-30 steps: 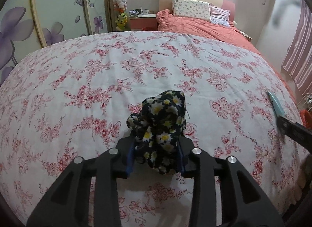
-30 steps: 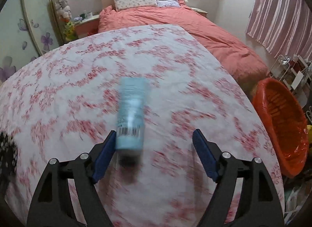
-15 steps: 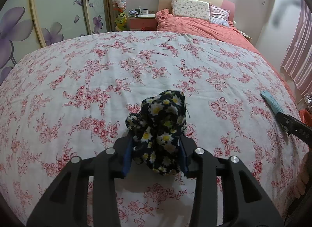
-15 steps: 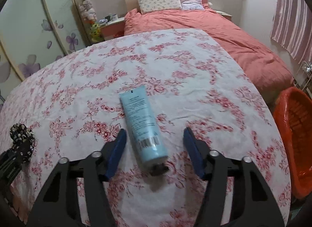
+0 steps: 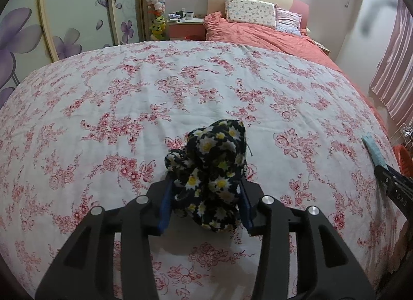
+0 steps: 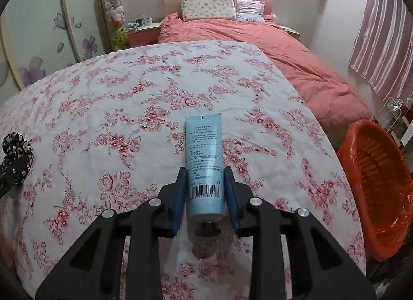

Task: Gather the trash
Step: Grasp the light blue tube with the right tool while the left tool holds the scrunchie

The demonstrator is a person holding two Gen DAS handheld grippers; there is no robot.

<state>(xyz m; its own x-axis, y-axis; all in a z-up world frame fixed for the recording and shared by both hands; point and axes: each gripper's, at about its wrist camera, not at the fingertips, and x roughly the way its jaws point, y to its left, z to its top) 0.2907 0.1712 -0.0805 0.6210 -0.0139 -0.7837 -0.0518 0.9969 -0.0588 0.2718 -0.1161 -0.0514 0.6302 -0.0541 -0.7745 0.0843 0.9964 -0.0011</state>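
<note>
Right now the right tool [image 6: 205, 191] has a pale blue tube [image 6: 204, 160] between its blue pads [image 6: 180, 196], and its jaws are closing on it; the pads sit against the tube's two sides near the barcode end. The tube lies lengthwise along the fingers on a floral sheet [image 6: 129, 109], dark cap [image 6: 207, 227] pointing back toward the camera, crimped end pointing away. Just off the sheet's right edge stands an orange basket [image 6: 361, 150] lined with an orange bag.

Over on the left, the left tool [image 5: 205, 204] has a dark bundle of daisy-print cloth [image 5: 211, 171] between its pads, with jaws easing open a little; the cloth bulges out above and below the fingers and the pads appear to touch its sides. The bundle rests on the same sheet. From the left wrist view the tube and the right tool's dark tip show at the far right edge, well apart from the cloth. Beyond the sheet is a bed with a coral duvet [image 5: 258, 34] and two pillows [image 5: 249, 12]
</note>
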